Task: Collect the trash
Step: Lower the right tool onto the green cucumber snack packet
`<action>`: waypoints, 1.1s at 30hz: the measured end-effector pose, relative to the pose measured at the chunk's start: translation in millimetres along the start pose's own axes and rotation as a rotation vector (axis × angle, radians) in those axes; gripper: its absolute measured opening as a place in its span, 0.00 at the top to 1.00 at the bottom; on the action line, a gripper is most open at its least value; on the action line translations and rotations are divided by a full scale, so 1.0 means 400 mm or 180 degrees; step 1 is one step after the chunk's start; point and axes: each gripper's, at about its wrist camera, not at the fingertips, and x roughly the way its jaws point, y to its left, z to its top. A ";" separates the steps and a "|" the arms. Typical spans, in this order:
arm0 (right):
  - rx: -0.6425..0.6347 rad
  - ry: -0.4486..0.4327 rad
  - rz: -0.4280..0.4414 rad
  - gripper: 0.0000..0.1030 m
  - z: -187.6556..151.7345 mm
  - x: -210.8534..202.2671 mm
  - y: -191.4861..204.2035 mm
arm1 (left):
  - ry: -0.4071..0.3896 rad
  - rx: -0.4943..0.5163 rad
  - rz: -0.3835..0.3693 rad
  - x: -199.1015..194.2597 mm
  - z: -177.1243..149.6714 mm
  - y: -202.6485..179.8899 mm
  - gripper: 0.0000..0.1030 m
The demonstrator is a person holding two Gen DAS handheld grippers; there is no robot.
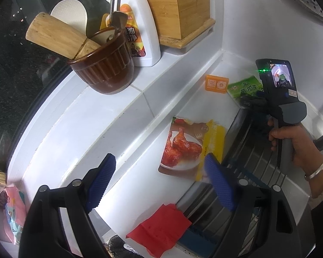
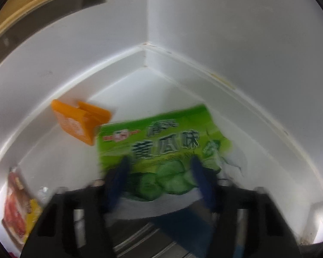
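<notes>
Left gripper jaws stand wide apart over the white desk, nothing between them — the chicken packet lies flat just beyond. The right gripper sits at the corner with the green wrapper between its jaws; blur hides whether they press on it. An orange card stands just beside the wrapper.

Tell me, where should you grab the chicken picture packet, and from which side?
Grab the chicken packet by its yellow edge strip, coming from the sink side. It lies flat on the white counter, so fingers can't get under the middle. That yellow edge seems to stick out over the sink, probably leaving room for one finger below. The left hand-held gripper, open, already hovers close by.
</notes>
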 end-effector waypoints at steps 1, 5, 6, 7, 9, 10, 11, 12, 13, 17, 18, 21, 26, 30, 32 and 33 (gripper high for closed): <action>-0.0030 0.0007 -0.0005 0.76 0.001 0.000 0.005 | 0.0002 0.0000 -0.0003 0.000 -0.001 -0.001 0.19; -0.0073 0.0027 -0.0002 0.96 -0.012 -0.019 0.013 | -0.0002 0.0008 -0.0003 -0.001 -0.005 -0.001 0.19; -0.0060 0.0049 0.0016 1.00 -0.016 -0.023 0.012 | -0.0002 0.0010 -0.0004 -0.001 -0.005 -0.001 0.19; -0.0039 0.0058 0.0027 1.00 -0.020 -0.029 0.012 | -0.0006 0.0009 -0.0002 -0.001 -0.006 0.001 0.19; -0.0012 0.0040 0.0024 1.00 -0.030 -0.045 0.015 | -0.0008 -0.0005 0.0001 -0.001 -0.007 0.005 0.19; -0.0011 0.0045 0.0015 1.00 -0.034 -0.048 0.016 | -0.0005 -0.0015 -0.0003 0.000 -0.007 0.007 0.19; -0.0015 0.0051 0.0003 1.00 -0.037 -0.051 0.017 | -0.0003 -0.0023 -0.0006 0.000 -0.007 0.009 0.19; -0.0019 0.0054 0.0003 1.00 -0.040 -0.055 0.011 | 0.0001 -0.0032 -0.0007 0.000 -0.007 0.011 0.19; -0.0026 0.0052 0.0004 1.00 -0.043 -0.060 0.011 | 0.0004 -0.0036 -0.0008 0.000 -0.007 0.013 0.19; -0.0020 -0.0088 -0.0078 0.97 -0.042 -0.086 0.003 | 0.0000 -0.0036 -0.0009 0.001 -0.009 0.018 0.19; 0.0026 -0.0128 -0.0136 0.70 -0.037 -0.088 -0.006 | 0.0000 -0.0034 -0.0010 0.002 -0.010 0.019 0.19; 0.0159 -0.0430 -0.0328 0.15 -0.036 -0.118 -0.029 | 0.0007 -0.0027 -0.0003 0.003 -0.015 0.025 0.19; 0.0211 -0.0322 -0.0407 0.07 -0.027 -0.102 -0.050 | 0.0043 -0.0066 0.0008 0.011 -0.020 0.037 0.19; 0.0394 -0.0134 -0.0239 0.07 -0.023 -0.064 -0.075 | 0.0038 -0.0074 0.0019 0.012 -0.020 0.040 0.19; 0.0458 -0.0071 -0.0162 0.07 -0.023 -0.050 -0.084 | 0.0041 -0.0078 0.0019 0.014 -0.018 0.041 0.19; 0.0481 0.0005 -0.0125 0.07 -0.026 -0.039 -0.085 | 0.0047 -0.0084 0.0018 0.016 -0.018 0.041 0.19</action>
